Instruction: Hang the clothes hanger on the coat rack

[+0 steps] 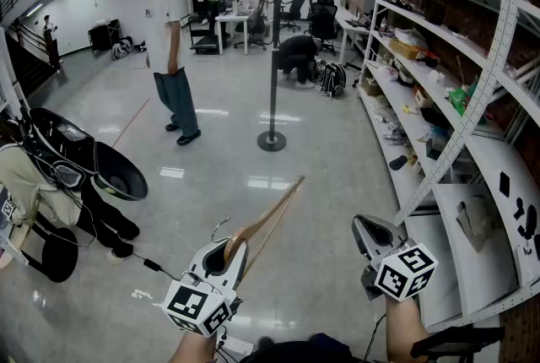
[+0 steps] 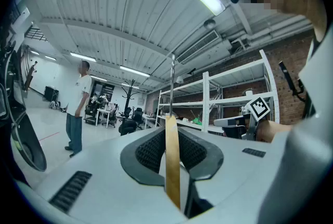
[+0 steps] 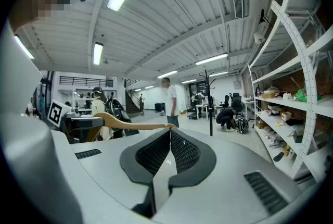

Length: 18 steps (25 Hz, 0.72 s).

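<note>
Item: left claw (image 1: pixel 229 256), nearest, at the lower edge of the head view; jaws closed on the clothes hanger (image 1: pixel 274 218), the wood seen edge-on between the pads in the left gripper view; grip appears to be close to the wire hook (image 1: pixel 221 226), with one wooden arm reaching forward and up over the floor (image 1: pixel 337 176).

Item: right claw (image 1: pixel 371 236), just to the right of it; jaws together at the tips, nothing between them.

Item: shelving (image 1: pixel 472 100), along the right wall, loaded with small goods.

Item: standing person (image 1: pixel 164 49), mid-floor, left of the line ahead.

Item: coat rack (image 1: pixel 273 49), dark pole on a round foot, prongs at the top; well apart from the hanger, beyond the open floor.

Hazards, as judged: the long arm could lever the hanger round in the pads; the hook sits near the claw, so the jaws may foul a prong; a swinging arm might catch the shelving or the person; a hard push could rock the rack.
</note>
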{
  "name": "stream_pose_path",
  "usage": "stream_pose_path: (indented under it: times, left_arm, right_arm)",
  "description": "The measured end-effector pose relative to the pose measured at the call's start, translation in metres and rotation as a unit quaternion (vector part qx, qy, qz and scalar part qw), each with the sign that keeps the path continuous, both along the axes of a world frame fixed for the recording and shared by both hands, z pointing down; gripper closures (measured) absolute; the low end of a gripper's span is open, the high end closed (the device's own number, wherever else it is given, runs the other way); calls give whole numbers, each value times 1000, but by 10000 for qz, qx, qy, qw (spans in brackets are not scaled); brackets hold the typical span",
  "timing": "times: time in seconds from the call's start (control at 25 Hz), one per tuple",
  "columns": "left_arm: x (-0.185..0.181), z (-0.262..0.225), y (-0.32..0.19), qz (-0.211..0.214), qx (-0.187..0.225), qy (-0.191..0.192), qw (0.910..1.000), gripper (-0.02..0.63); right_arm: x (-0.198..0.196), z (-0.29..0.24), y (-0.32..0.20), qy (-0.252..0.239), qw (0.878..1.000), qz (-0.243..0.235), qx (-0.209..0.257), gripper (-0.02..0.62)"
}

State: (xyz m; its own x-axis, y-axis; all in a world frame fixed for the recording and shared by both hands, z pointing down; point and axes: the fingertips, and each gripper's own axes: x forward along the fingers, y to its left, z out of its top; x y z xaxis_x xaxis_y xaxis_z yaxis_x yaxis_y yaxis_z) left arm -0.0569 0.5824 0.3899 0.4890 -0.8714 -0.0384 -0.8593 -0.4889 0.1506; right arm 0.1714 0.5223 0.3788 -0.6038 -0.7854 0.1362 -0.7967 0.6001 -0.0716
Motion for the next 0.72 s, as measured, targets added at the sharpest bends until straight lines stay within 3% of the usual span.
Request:
stream_pose_path:
  times: [0.36,0.72]
  left_arm:
    - [2,11,-43,86,-101,-8,9999,554]
    - [35,2,-157,1,-37,-247,9997,554]
  right_arm:
    - [11,22,-35,-142,9996,200,-153,588]
    - [56,23,-153,-388,9989,259,-92,588]
